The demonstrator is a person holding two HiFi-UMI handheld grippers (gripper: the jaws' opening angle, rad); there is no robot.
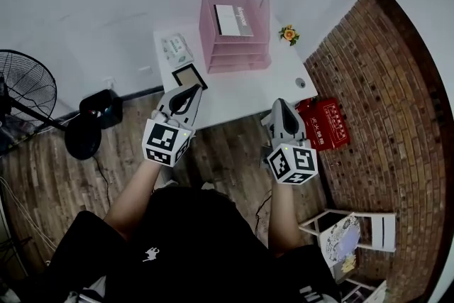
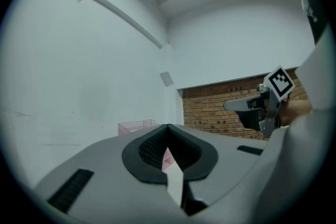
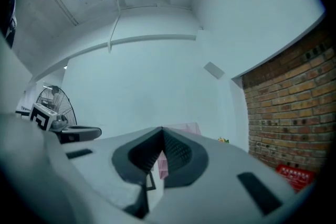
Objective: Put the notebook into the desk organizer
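My left gripper point(image 1: 193, 89) and right gripper point(image 1: 279, 103): jaws closed, empty, held level short of desk point(image 1: 234, 94), aimed toward pink organizer point(image 1: 238, 54). In top tray lies white book point(image 1: 234, 19), perhaps notebook.

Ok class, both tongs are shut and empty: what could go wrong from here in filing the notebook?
1. The notebook lies flat close to the table's near left corner; a nudge from the shut left tongs might push it off.
2. The pink organizer already carries a book on top; a hard push could slide it back or knock that off.
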